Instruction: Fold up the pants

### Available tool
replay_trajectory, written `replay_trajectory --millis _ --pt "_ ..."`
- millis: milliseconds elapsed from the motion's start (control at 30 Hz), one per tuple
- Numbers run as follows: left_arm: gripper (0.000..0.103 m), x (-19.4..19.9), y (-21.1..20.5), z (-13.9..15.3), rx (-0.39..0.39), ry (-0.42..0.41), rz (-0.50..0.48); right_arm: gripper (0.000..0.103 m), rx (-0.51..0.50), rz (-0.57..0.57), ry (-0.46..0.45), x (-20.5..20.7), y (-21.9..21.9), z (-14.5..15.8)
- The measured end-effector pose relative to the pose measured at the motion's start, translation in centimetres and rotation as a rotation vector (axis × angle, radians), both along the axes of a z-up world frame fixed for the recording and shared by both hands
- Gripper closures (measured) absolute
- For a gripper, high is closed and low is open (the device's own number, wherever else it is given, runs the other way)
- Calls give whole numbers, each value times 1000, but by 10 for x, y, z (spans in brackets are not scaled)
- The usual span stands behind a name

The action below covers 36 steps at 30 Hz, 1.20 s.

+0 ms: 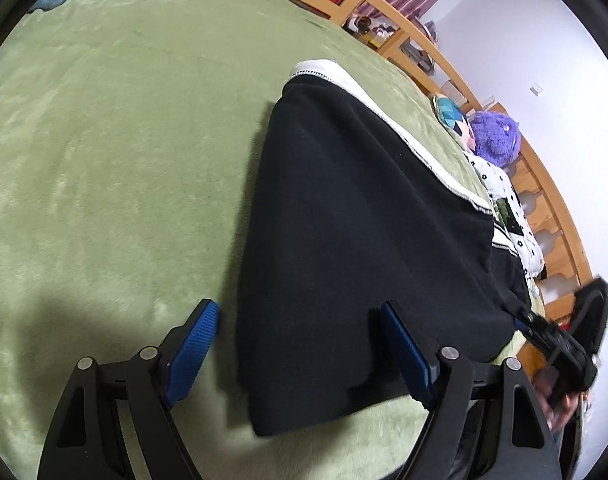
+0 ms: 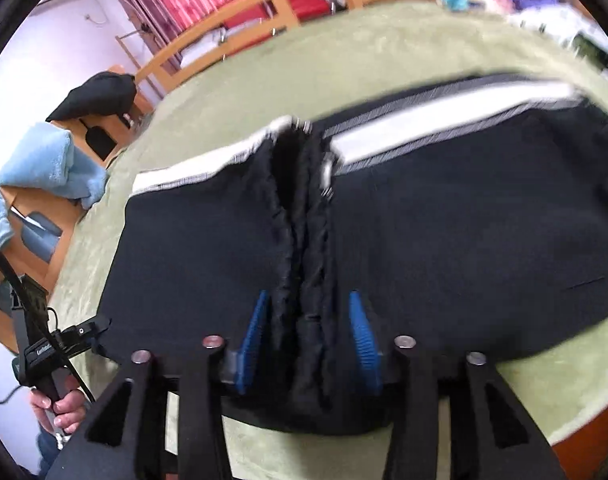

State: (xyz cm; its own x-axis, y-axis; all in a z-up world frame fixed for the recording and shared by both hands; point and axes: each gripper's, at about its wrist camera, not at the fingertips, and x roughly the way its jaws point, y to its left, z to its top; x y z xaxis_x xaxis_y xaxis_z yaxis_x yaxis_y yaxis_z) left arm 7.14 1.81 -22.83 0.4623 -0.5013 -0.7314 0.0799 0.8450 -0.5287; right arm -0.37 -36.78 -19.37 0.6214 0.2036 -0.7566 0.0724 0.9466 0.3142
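Between the right gripper's (image 2: pixel 307 340) blue pads, which stand partly apart, runs a bunched ridge of the black pants (image 2: pixel 444 216); whether the pads press it cannot be told. A good fold likely needs that ridge pinched squarely and lifted evenly. The left gripper (image 1: pixel 300 354) stands wide, straddling the pants' near edge without touching, holding nothing. Both grippers angle down at the green blanket (image 1: pixel 104 140). The person's left hand (image 2: pixel 60 404) grips its handle.
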Motion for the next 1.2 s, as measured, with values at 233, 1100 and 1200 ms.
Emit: replay_trajectory --millis 233,1100,1200 --pt "82 6 -7 18 5 -13 5 58 -10 -20 38 4 -9 -17" --pt "88 -18 -378 262 171 -460 -498 63 4 -452 -9 -127 -230 53" --pt "76 -19 -435 242 90 -427 -614 63 -22 -483 21 -139 -246 48"
